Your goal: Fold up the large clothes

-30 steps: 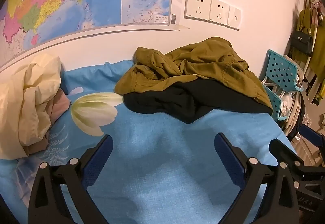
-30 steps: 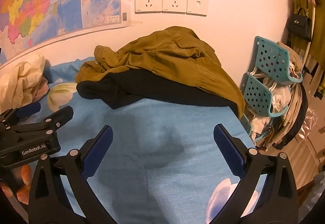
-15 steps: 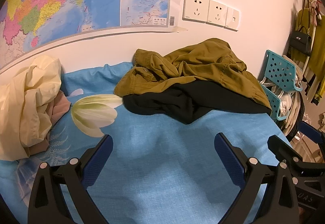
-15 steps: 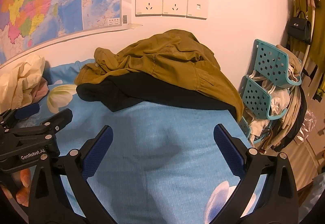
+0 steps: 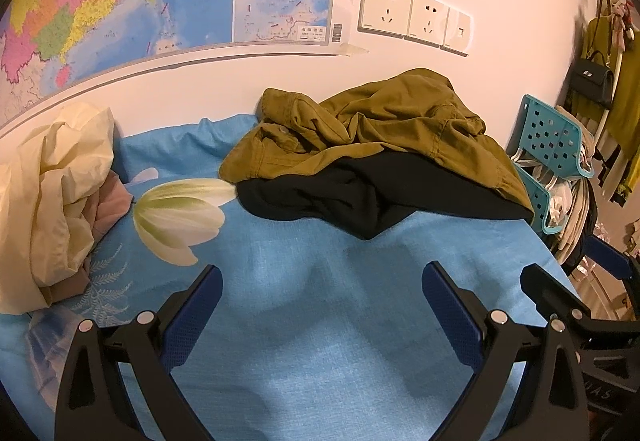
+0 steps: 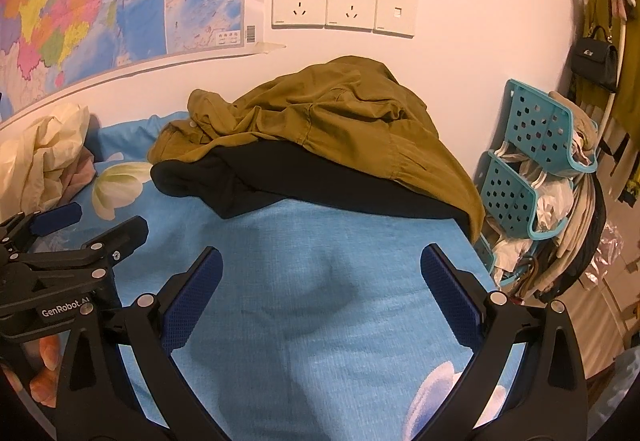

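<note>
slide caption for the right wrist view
Open right gripper over the blue floral bedsheet, facing a crumpled olive-green jacket heaped on a black garment.

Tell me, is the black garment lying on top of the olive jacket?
No, the olive jacket is draped over the black garment, which pokes out from beneath it on the blue bedsheet.

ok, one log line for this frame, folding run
phase: approach | left gripper: open, empty | right gripper: open, empty | olive jacket: heaped on black garment, untouched
</note>
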Demonstrator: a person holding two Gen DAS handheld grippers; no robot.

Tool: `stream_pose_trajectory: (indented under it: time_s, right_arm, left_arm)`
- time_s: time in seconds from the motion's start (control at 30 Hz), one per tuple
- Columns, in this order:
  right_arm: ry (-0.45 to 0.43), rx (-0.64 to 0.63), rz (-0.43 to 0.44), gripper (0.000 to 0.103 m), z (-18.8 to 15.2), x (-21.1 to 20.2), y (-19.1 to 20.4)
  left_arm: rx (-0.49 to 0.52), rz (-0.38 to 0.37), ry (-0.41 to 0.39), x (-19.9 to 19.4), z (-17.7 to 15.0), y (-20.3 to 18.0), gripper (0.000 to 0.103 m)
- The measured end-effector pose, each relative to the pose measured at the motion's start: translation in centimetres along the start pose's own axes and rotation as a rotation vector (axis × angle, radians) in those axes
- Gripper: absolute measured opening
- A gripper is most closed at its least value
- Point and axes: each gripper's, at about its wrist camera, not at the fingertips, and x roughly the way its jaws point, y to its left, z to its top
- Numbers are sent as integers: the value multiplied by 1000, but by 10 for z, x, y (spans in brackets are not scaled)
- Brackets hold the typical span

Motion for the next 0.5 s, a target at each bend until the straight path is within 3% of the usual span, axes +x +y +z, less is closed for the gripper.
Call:
stream_pose_trajectory:
  time_s: [0.5]
  right_arm:
    - [-1,-21,-5,98,4,5,5]
  left_arm:
    - [-15,-4,27,7,0,3,97]
